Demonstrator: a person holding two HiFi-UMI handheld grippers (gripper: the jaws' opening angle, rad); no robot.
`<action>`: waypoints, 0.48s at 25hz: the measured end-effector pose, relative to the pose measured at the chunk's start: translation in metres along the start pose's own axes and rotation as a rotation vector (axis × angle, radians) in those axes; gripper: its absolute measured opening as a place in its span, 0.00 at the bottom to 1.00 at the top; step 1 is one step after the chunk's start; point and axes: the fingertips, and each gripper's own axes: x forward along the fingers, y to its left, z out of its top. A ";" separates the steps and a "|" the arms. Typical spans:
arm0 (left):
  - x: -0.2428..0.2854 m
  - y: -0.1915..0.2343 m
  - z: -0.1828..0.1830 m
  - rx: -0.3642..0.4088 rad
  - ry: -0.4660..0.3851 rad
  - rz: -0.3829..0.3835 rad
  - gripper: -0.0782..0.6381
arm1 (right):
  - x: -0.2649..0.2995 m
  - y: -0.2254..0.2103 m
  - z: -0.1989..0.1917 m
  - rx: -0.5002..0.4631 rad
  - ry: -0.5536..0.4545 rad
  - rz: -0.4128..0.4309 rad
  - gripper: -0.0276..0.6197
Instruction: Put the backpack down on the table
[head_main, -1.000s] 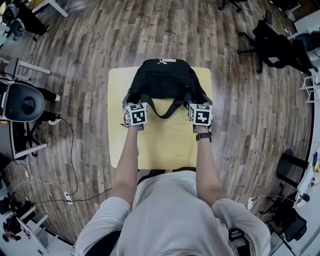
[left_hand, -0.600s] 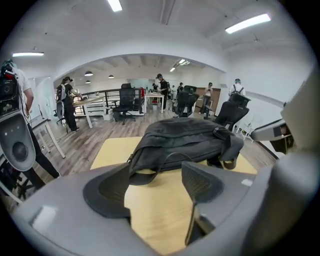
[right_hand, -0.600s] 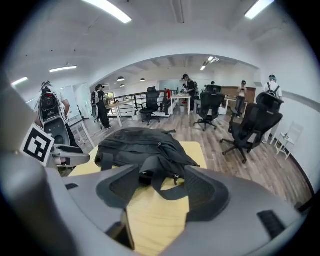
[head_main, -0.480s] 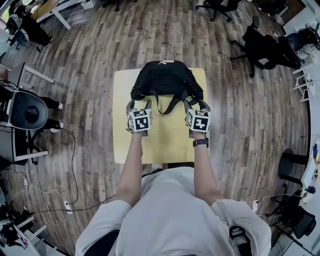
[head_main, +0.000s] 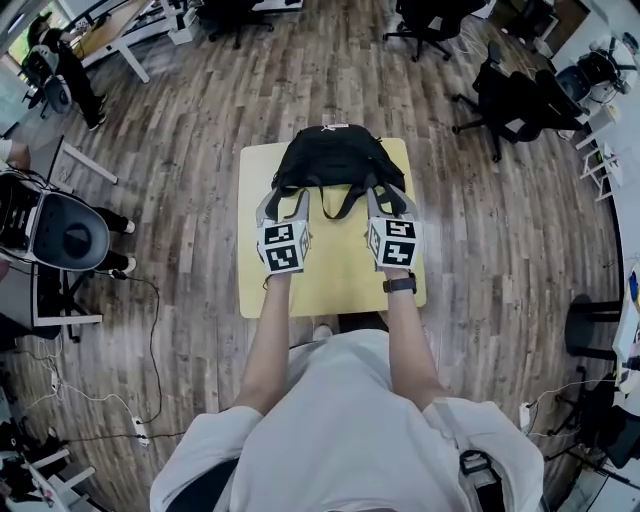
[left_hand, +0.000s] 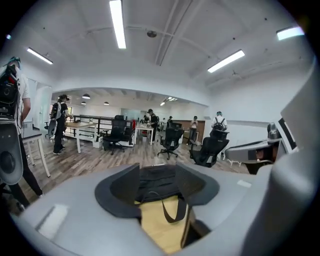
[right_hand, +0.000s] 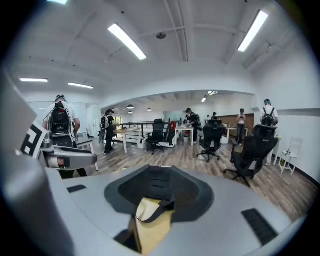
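The black backpack (head_main: 330, 160) lies on the far half of the yellow table (head_main: 330, 275), its straps (head_main: 343, 205) trailing toward me. Both grippers hover above the table's middle, just short of the backpack, and do not touch it. My left gripper (head_main: 283, 207) has its jaws apart and closing, with nothing between them. My right gripper (head_main: 388, 203) is the same, its gap narrower. In the left gripper view the backpack (left_hand: 159, 181) and a strap loop (left_hand: 175, 212) show beyond the gripper (left_hand: 159, 200). The right gripper view shows the backpack (right_hand: 162, 186) past the gripper (right_hand: 156, 202).
Wooden floor surrounds the small table. Black office chairs (head_main: 505, 95) stand at the far right, and desks (head_main: 120, 30) at the far left. A grey round device on a stand (head_main: 60, 232) sits left of me, with cables (head_main: 150, 330) on the floor. Several people stand in the room's background (right_hand: 60, 125).
Both grippers have lifted and drawn back from the backpack's near edge and its straps. The backpack stays lying on the table.
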 end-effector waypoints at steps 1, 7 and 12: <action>-0.008 -0.002 0.011 0.005 -0.031 -0.002 0.42 | -0.007 0.003 0.010 -0.003 -0.031 -0.003 0.24; -0.053 -0.014 0.072 0.082 -0.199 -0.008 0.29 | -0.052 0.023 0.064 -0.025 -0.195 -0.030 0.12; -0.088 -0.024 0.105 0.081 -0.289 -0.026 0.20 | -0.090 0.028 0.097 -0.047 -0.302 -0.069 0.08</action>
